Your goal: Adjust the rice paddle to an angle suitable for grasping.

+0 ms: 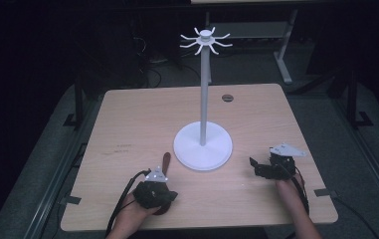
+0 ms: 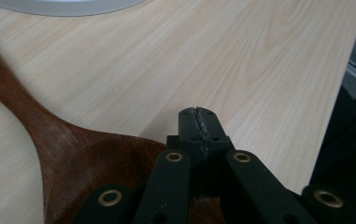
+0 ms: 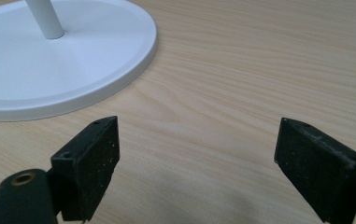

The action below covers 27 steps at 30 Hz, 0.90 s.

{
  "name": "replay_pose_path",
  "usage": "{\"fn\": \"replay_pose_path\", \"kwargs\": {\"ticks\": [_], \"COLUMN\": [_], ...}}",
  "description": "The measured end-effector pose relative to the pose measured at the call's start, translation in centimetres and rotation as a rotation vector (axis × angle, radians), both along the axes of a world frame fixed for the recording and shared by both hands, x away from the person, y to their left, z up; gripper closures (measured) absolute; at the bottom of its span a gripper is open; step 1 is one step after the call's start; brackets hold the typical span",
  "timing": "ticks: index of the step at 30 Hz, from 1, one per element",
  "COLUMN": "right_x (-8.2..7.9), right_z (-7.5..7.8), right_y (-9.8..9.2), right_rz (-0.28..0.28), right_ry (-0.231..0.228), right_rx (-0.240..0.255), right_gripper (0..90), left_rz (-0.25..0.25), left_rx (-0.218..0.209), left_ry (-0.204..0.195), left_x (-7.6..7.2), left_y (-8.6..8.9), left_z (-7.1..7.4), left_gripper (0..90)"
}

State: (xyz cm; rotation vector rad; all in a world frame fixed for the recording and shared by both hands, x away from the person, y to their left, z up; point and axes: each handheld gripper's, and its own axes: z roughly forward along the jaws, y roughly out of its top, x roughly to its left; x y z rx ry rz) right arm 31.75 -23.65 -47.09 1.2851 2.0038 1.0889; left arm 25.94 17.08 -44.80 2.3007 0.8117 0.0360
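A dark brown wooden spoon (image 1: pixel 166 160) lies flat on the table, handle pointing toward the white stand (image 1: pixel 203 147). My left gripper (image 1: pixel 169 194) hovers over the spoon's broad end at the table's front left. In the left gripper view the jaws (image 2: pixel 198 122) are pressed together with nothing between them, and the spoon (image 2: pixel 73 154) lies beneath and to their left. My right gripper (image 1: pixel 259 167) rests at the front right, pointing toward the stand's base. Its jaws (image 3: pixel 196 144) stand wide apart over bare wood, and the base (image 3: pixel 49 70) lies just beyond them.
The stand has a round base, a tall pole (image 1: pixel 204 99) and a ring of hooks (image 1: pixel 206 40) on top. The light wooden table (image 1: pixel 142 114) has a cable hole (image 1: pixel 227 98) at the back. Dark floor and table frames surround it.
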Motion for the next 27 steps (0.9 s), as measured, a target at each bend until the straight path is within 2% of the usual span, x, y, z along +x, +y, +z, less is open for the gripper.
{"fn": "replay_pose_path", "kwargs": {"ticks": [1,5,6,14,17,20,21,24,27], "right_x": [0.0,0.0,0.0,0.0,0.0,0.0,0.0,0.0,0.0], "right_z": [0.0,0.0,0.0,0.0,0.0,0.0,0.0,0.0,0.0], "right_y": [0.0,-0.1,-0.1,0.0,0.0,0.0,0.0,0.0,0.0], "right_rz": [0.0,-0.002,-0.003,-0.001,-0.001,-0.002,-0.002,0.001,0.002], "right_ry": [0.0,0.001,0.001,-0.001,-0.001,-0.001,-0.001,0.001,0.0], "right_rx": [0.0,0.002,0.003,-0.001,-0.002,0.0,-0.001,-0.003,0.0], "right_gripper": [13.6,13.7,13.6,13.7,13.6,13.7,13.7,13.7,13.6], "left_rz": [0.009,0.036,0.036,0.122,0.151,0.156,0.148,0.146,0.162], "left_rx": [0.009,0.024,0.041,0.064,0.059,0.048,0.045,0.039,0.025], "left_ry": [-0.012,-0.016,-0.027,-0.045,-0.042,-0.037,-0.05,-0.051,-0.053], "left_x": [0.0,-0.2,-0.3,-0.8,-0.8,-0.8,-0.7,-0.7,-0.6], "left_y": [0.1,1.0,1.4,4.7,5.8,6.0,6.0,6.0,6.3], "left_z": [0.0,0.1,0.1,0.2,0.3,0.4,0.6,1.0,1.5], "left_gripper": [89.6,89.6,89.6,89.6,89.6,89.6,89.6,89.6,89.5]}}
